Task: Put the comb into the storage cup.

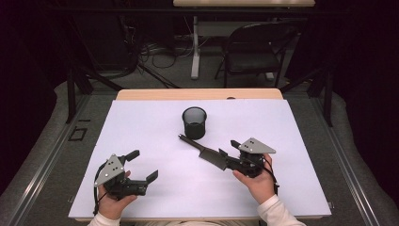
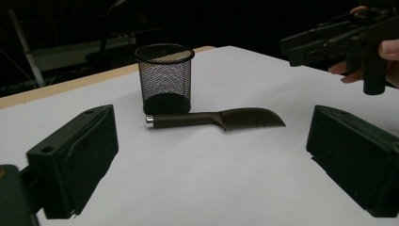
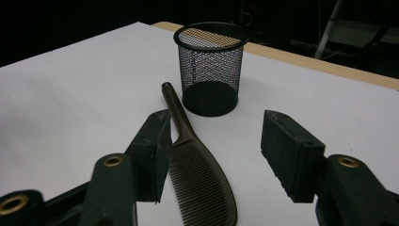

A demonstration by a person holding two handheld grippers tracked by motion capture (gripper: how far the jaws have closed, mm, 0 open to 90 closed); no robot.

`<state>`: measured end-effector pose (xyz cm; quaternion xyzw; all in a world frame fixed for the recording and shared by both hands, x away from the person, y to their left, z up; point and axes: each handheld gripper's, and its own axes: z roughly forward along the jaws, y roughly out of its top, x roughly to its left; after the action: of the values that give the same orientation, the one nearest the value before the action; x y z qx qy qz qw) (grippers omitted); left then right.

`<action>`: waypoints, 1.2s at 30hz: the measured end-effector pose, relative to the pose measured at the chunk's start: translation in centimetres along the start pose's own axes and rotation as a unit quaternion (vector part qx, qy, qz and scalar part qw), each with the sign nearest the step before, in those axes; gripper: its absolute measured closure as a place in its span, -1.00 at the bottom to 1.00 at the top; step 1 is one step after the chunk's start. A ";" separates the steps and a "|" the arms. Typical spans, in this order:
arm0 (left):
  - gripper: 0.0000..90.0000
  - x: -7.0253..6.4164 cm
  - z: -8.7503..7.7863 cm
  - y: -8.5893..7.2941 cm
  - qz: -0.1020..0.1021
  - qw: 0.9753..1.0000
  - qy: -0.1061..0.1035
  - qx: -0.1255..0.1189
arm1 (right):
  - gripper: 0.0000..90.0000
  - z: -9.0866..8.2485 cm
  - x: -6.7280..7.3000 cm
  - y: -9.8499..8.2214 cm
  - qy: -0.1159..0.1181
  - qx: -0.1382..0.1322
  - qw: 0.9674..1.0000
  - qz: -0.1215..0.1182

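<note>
The comb (image 1: 203,149) is laid flat on the worktop (image 1: 141,127), its handle tip just beside the mesh cup (image 1: 194,122), its toothed end between the released jaws of the right gripper (image 3: 211,146). The left gripper (image 1: 144,165), also released, is held well apart.

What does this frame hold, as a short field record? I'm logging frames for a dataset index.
surface: white sheet over a wooden table
cup: black mesh cup, upright, empty
comb: dark comb lying flat, handle tip near the cup's base
left gripper: open, holds nothing, apart from the comb
right gripper: open, jaws over the comb's toothed end, not closed on it
</note>
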<state>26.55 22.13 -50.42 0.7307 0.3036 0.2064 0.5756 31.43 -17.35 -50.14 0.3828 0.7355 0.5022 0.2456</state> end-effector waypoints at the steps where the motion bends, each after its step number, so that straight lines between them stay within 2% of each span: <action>1: -0.92 0.1 0.0 0.0 0.001 1.000 0.001 0.003 | -0.03 0.2 -0.1 0.2 0.000 0.002 1.000 -0.003; 5: -0.92 0.1 0.0 0.0 -0.003 1.000 0.001 -0.001 | -0.03 1.3 -0.1 1.0 0.002 0.009 1.000 -0.013; 7: -0.92 0.1 0.0 0.0 -0.003 1.000 0.000 -0.001 | -0.03 1.8 0.0 1.3 -0.007 0.019 1.000 -0.023; 8: -0.92 0.1 0.0 0.0 -0.003 1.000 0.000 -0.001 | 0.00 2.0 0.0 1.4 -0.008 0.026 0.999 -0.018; 12: -0.92 0.1 0.1 0.0 -0.003 1.000 0.000 0.001 | 0.23 3.0 0.1 1.8 0.023 0.034 0.999 0.013; 18: -0.92 0.2 0.0 -0.1 -0.002 1.000 -0.002 0.001 | 0.43 5.0 0.4 2.2 0.031 0.062 0.997 0.019; 26: -0.92 0.2 -0.1 -0.2 -0.008 1.000 0.004 -0.001 | 0.65 7.4 0.9 2.9 0.023 0.094 0.995 0.021; 29: -0.92 0.3 -0.1 -0.2 -0.008 1.000 0.003 -0.001 | 0.70 8.3 1.1 3.1 0.012 0.104 0.994 0.017; 36: -0.92 0.3 -0.1 -0.2 -0.008 1.000 0.003 -0.001 | 0.86 10.2 1.3 2.9 0.006 0.119 0.992 0.033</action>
<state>26.69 22.43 -50.56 0.7272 0.3112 0.2040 0.5768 39.22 -10.09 -51.27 0.4304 0.7786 0.4210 0.1770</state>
